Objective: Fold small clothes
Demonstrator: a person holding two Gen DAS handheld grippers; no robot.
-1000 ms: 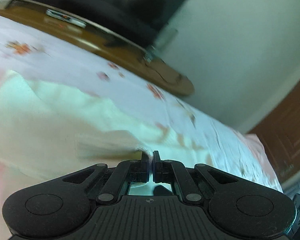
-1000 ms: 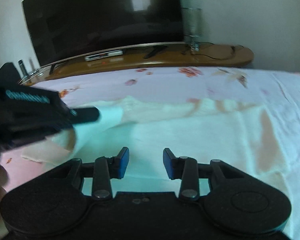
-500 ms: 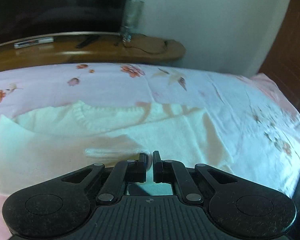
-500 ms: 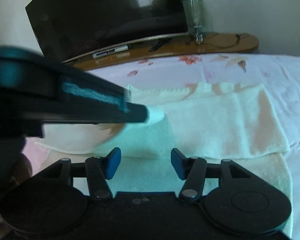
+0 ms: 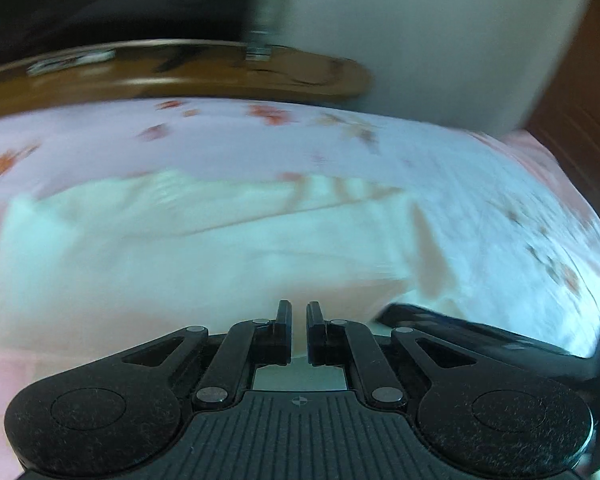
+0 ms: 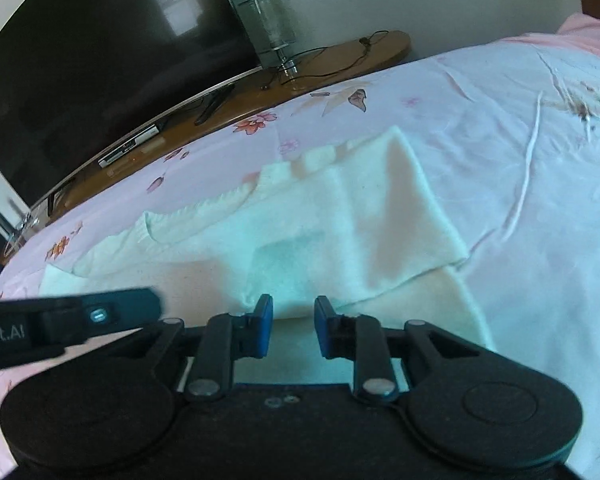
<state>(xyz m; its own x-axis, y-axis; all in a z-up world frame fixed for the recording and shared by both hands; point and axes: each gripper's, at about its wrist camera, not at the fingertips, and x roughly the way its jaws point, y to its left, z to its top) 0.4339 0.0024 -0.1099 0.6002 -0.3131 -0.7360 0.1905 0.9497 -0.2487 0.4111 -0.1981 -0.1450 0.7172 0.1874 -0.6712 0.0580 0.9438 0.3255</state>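
A cream knit sweater (image 6: 340, 232) lies flat on the bed, one sleeve folded across its body; it is blurred in the left wrist view (image 5: 220, 248). My right gripper (image 6: 294, 320) hovers low over the sweater's near fold. Its blue pads (image 6: 265, 320) are closing with a gap still between them, and only the cloth's edge shows behind that gap. My left gripper (image 5: 299, 320) is shut, with no cloth seen in it. From the right wrist view its tip (image 6: 152, 304) pokes in from the left above the sweater. The right tool's dark body (image 5: 480, 336) crosses the lower right.
A pink floral bedsheet (image 6: 520, 140) covers the bed. Beyond the far edge stands a wooden TV bench (image 6: 340, 56) with a large dark television (image 6: 100, 60), a glass lamp (image 6: 270, 24) and cables. A brown door (image 5: 580, 80) is at the right.
The left gripper, which carried the sleeve end across the sweater, has drawn back left without cloth at its tip. The right gripper's jaws widened, then narrowed, and it shifted right while rolling.
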